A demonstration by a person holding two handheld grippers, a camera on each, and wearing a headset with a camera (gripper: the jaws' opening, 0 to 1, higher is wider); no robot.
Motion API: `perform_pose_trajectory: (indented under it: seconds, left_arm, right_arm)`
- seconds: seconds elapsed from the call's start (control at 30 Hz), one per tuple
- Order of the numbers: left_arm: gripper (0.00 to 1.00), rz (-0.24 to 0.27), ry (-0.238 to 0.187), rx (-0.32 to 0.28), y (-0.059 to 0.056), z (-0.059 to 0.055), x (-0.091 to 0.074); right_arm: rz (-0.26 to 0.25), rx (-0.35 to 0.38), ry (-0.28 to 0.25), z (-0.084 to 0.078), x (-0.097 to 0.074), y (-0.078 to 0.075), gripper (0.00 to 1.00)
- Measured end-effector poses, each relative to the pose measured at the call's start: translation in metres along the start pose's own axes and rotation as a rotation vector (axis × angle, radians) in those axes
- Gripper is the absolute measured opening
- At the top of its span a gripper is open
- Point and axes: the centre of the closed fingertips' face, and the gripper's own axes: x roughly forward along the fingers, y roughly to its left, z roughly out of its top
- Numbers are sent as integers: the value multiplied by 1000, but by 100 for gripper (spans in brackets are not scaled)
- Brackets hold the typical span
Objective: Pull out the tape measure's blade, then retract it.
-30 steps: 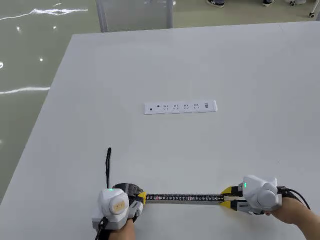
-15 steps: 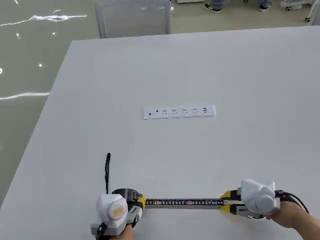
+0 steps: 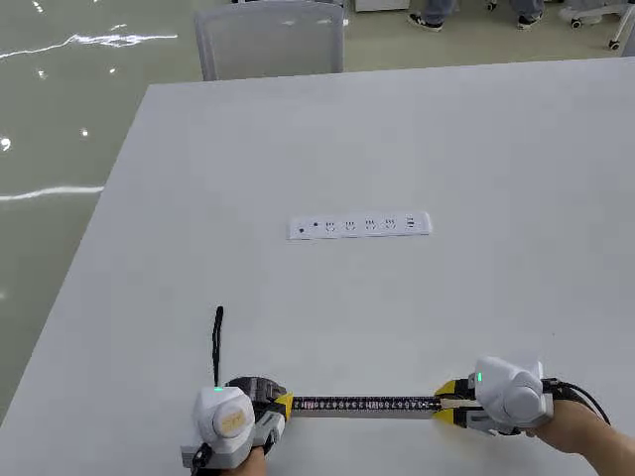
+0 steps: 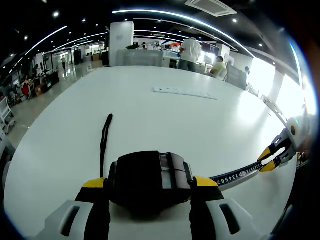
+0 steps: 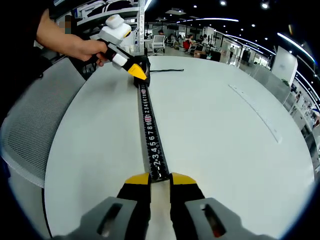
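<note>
A black tape measure case (image 4: pixel 149 176) sits between the yellow-tipped jaws of my left gripper (image 4: pixel 149 186), which is shut on it; in the head view the left gripper (image 3: pixel 260 406) is at the near left of the white table. The blade (image 3: pixel 365 404) runs out to the right, flat along the table, with black and red numbers (image 5: pixel 150 135). My right gripper (image 5: pixel 160 178) is shut on the blade's end, at the near right (image 3: pixel 446 405). A black wrist strap (image 3: pixel 216 342) trails from the case toward the far side.
A white power strip (image 3: pixel 360 226) lies mid-table, beyond the blade. A grey mesh chair (image 3: pixel 270 38) stands at the table's far edge. The table's left edge (image 3: pixel 89 233) drops to a glossy floor. People stand in the background (image 4: pixel 190 50).
The head camera has tilted, shifting the scene down a little. The blade's drawn length between the grippers looks about the same, perhaps slightly shorter; both grippers stay shut.
</note>
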Motion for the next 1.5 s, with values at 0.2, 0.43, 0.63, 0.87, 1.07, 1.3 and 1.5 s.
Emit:
perform_pose_trajectory:
  seconds: [0.2, 0.43, 0.63, 0.87, 1.07, 1.3, 1.5]
  left_arm:
    - [62, -8, 3, -7, 0, 0, -2]
    - [62, -13, 4, -12, 0, 0, -2]
    - [62, -16, 2, -15, 0, -1, -2]
    - [62, -19, 2, -24, 0, -1, -2]
    - [62, -21, 1, -29, 0, -1, -2]
    - [62, -23, 1, -31, 1, -1, -2]
    - [62, -25, 3, -39, 1, 0, -3]
  right_arm:
    - [3, -8, -5, 8, 4, 1, 12]
    - [9, -19, -10, 17, 9, 3, 12]
    - [12, -20, -16, 23, 13, 5, 12]
    - [19, -33, -28, 34, 22, 6, 12]
    - [22, -41, -33, 45, 30, 8, 13]
    - [28, -46, -39, 54, 39, 9, 13]
    - [31, -52, -46, 62, 45, 10, 13]
